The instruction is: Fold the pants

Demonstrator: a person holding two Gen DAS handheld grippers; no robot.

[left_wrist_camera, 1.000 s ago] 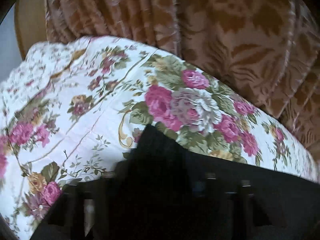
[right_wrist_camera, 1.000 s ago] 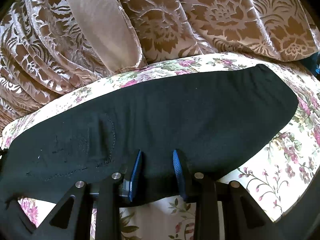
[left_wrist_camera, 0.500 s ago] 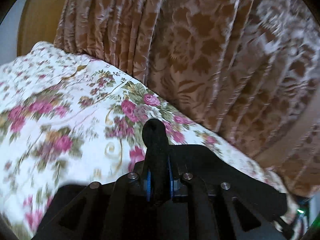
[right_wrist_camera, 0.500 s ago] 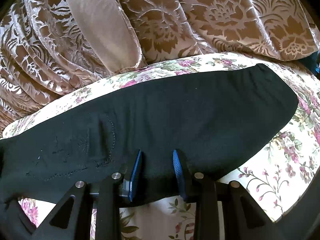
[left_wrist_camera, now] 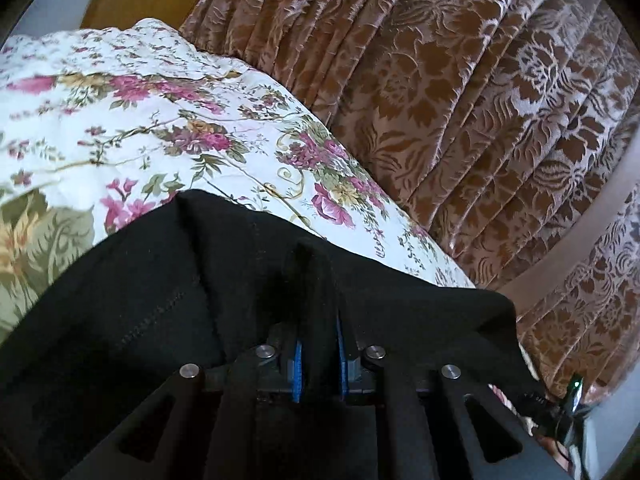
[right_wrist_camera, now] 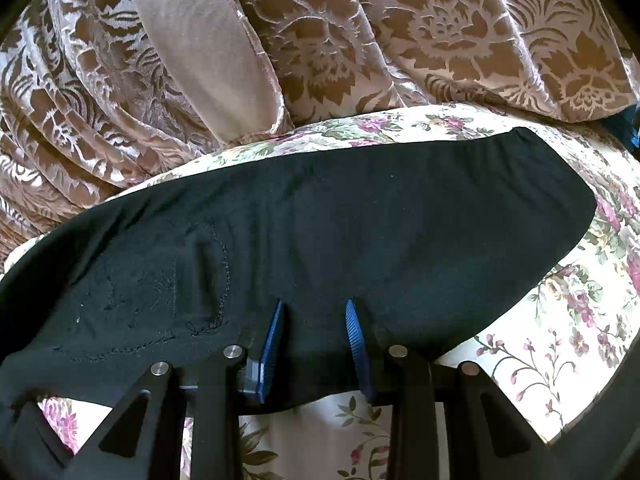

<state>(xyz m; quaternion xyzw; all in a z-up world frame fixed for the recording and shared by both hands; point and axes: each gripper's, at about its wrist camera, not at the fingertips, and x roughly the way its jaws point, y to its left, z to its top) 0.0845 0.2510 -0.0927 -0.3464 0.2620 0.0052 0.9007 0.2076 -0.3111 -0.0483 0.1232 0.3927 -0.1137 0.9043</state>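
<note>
We see a brown patterned curtain [right_wrist_camera: 400, 40] behind a floral bedspread [left_wrist_camera: 120, 128], where black pants [right_wrist_camera: 360, 220] lie spread. Our left hand-held gripper [left_wrist_camera: 318, 344] clamps a pants fold; our right hand-held gripper [right_wrist_camera: 314, 320] stands apart over them.

No writing, label, brand mark or number can be read in either view. The only marks on the black pants [right_wrist_camera: 320, 220] are lines of dark stitching [right_wrist_camera: 220, 264], and they spell no letters. The bedspread [left_wrist_camera: 160, 128] and the curtain [left_wrist_camera: 460, 100] carry only flower and leaf patterns.
</note>
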